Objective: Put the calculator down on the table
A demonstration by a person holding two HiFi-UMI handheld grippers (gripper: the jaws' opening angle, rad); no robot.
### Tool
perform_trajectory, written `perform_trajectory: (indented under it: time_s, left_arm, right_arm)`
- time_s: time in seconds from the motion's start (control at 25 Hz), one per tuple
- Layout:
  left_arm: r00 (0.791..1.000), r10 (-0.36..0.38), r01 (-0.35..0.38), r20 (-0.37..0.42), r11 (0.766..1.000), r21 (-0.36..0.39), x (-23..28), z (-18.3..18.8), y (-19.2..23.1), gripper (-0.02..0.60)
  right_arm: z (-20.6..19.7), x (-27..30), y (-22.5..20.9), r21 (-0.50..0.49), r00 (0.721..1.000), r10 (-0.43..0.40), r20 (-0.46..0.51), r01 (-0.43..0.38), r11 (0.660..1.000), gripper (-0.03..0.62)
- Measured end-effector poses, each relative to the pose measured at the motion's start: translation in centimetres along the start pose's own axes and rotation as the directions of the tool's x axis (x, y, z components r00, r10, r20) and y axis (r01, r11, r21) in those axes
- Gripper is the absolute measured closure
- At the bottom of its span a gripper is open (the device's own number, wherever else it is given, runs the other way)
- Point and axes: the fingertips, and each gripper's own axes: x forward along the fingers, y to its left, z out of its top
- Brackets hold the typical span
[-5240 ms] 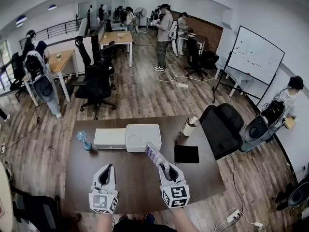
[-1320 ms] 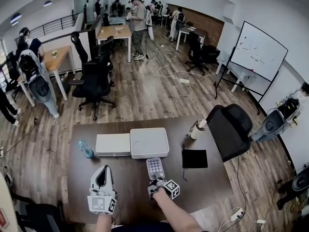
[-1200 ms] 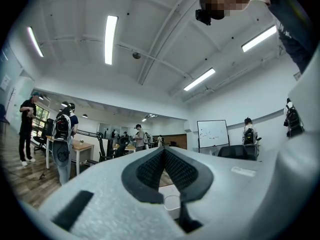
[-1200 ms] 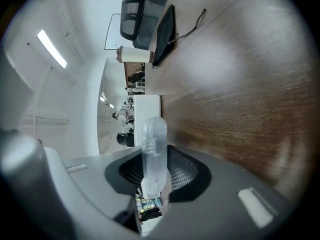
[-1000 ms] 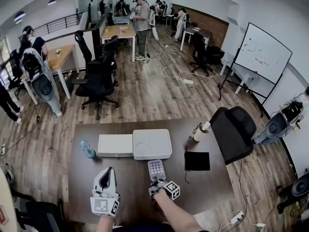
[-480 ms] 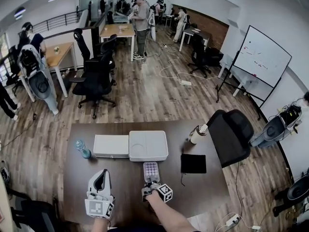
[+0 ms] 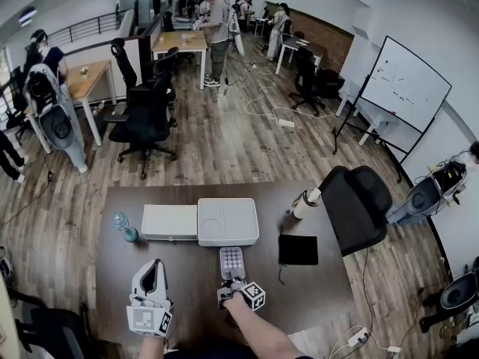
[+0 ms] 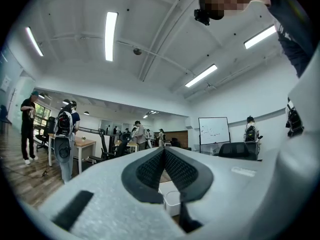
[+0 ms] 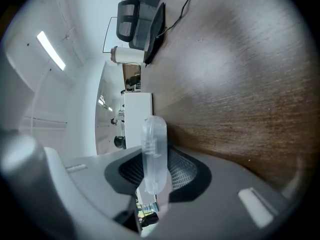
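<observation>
The calculator (image 7: 231, 262), pale with rows of round keys facing up, lies flat at the middle of the brown table (image 7: 322, 298); whether it rests on the wood I cannot tell. My right gripper (image 7: 232, 280), rolled on its side, is shut on the calculator's near end. In the right gripper view the calculator (image 9: 153, 149) shows edge-on, pinched between the dark pads, with the tabletop close alongside. My left gripper (image 7: 154, 271) hovers to the left, shut and holding nothing. Its pads (image 8: 150, 169) meet at the tips in the left gripper view.
Two white boxes (image 7: 170, 221) (image 7: 227, 221) sit just beyond the calculator. A blue bottle (image 7: 125, 228) stands at the left, a black pad (image 7: 298, 250) and a tumbler (image 7: 305, 203) at the right. A black chair (image 7: 352, 204) stands off the table's right side.
Against the oldest frame, the calculator has come down from a raised tilt to lie flat, and the right gripper has rolled sideways. Over the last second both grippers stay in place.
</observation>
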Motion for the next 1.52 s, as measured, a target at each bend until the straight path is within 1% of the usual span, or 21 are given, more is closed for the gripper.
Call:
perform_trajectory:
  time_s: [0.2, 0.36, 0.48, 0.6, 0.72, 0.8, 0.92, 1.0, 1.12, 1.2, 1.36, 1.52]
  left_arm:
    - [1.000, -0.003, 0.003, -0.004, 1.000, -0.012, 0.1, -0.1, 0.0, 0.586]
    - [1.000, -0.005, 0.005, -0.001, 1.000, -0.018, 0.2, -0.1, 0.3, 0.586]
    - [1.000, 0.008, -0.008, 0.001, 1.000, -0.028, 0.1, -0.1, 0.8, 0.586]
    - [1.000, 0.010, -0.009, 0.006, 1.000, -0.029, 0.1, -0.2, 0.9, 0.586]
    - [1.000, 0.003, -0.003, 0.009, 1.000, -0.026, 0.1, -0.2, 0.4, 0.586]
    - [1.000, -0.003, 0.003, 0.010, 1.000, -0.022, 0.2, -0.2, 0.3, 0.586]
    - [1.000, -0.005, 0.005, 0.010, 0.999, -0.037, 0.1, -0.1, 0.4, 0.586]
    - [1.000, -0.003, 0.004, 0.014, 0.999, -0.054, 0.0, -0.1, 0.3, 0.586]
    - [1.000, -0.003, 0.004, 0.017, 0.998, -0.061, 0.0, 0.0, 0.3, 0.586]
    - [1.000, -0.009, 0.010, 0.019, 0.998, -0.062, 0.0, 0.0, 0.0, 0.586]
    - [1.000, -0.018, 0.019, 0.014, 0.998, -0.066, 0.1, -0.4, -0.5, 0.586]
    - [1.000, -0.022, 0.024, 0.019, 0.998, -0.065, 0.1, -0.2, -0.4, 0.586]
  right_arm:
    - [-0.2, -0.1, -0.1, 0.035, 1.000, -0.012, 0.003, 0.012, 0.999, 0.470]
    - [0.1, -0.3, 0.0, 0.037, 1.000, -0.026, 0.003, 0.026, 0.999, 0.465]
    - [0.2, 0.0, 0.2, 0.037, 1.000, -0.009, -0.009, 0.009, 0.999, 0.403]
    - [-0.1, 0.1, 1.0, 0.061, 0.999, 0.024, -0.022, -0.023, 0.998, 0.352]
    - [-0.2, 0.1, 1.1, 0.075, 0.999, 0.016, -0.036, -0.013, 0.997, 0.314]
    - [-0.1, 0.1, 0.9, 0.087, 0.999, -0.005, -0.035, 0.008, 0.996, 0.283]
    - [-0.1, -0.4, 0.7, 0.122, 0.998, -0.050, -0.026, 0.052, 0.991, 0.262]
    - [-0.2, -0.4, 0.9, 0.111, 0.997, -0.069, -0.039, 0.073, 0.991, 0.226]
    - [-0.5, 0.1, 1.6, 0.077, 0.994, -0.092, -0.063, 0.097, 0.992, 0.179]
    - [-0.6, 0.0, 1.9, 0.082, 0.992, -0.110, -0.062, 0.115, 0.990, 0.145]
    - [-0.3, -0.6, 1.7, 0.078, 0.987, -0.156, -0.044, 0.160, 0.984, 0.130]
    - [-0.3, -1.0, 1.6, 0.086, 0.986, -0.164, -0.042, 0.167, 0.982, 0.111]
